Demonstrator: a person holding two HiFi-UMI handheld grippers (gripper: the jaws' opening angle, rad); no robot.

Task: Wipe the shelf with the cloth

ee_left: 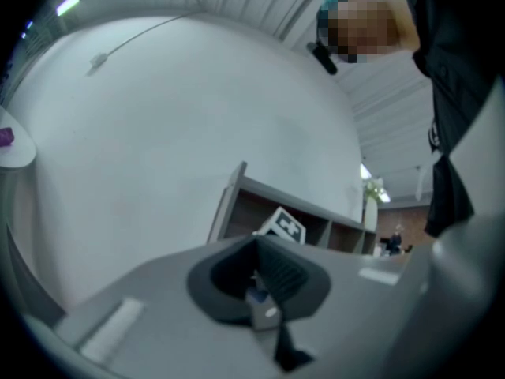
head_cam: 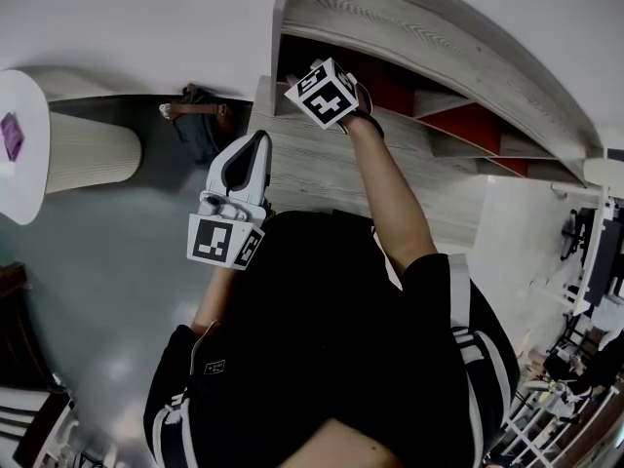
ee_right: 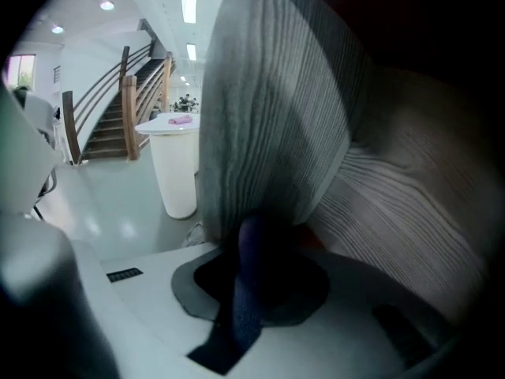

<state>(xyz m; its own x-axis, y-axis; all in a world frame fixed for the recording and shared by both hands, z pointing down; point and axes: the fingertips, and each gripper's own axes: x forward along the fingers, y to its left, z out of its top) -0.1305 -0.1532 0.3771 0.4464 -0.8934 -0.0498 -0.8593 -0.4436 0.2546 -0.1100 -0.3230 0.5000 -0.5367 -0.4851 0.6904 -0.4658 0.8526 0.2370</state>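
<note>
The grey wood-grain shelf (head_cam: 419,37) has red back panels and open compartments. My right gripper (ee_right: 254,231) reaches into its leftmost compartment; in the head view only its marker cube (head_cam: 325,91) shows, the jaws are hidden inside. It is shut on a dark blue cloth (ee_right: 248,290), whose tip is pressed against the compartment's grey side panel (ee_right: 268,93). My left gripper (head_cam: 257,144) is held back in front of my chest, pointing up toward the shelf (ee_left: 237,208), shut with nothing held.
A white round pedestal table (head_cam: 19,164) with a small purple object (head_cam: 12,135) stands to the left. A dark bag (head_cam: 200,120) lies on the floor beside the shelf's end. A staircase (ee_right: 110,109) rises farther off.
</note>
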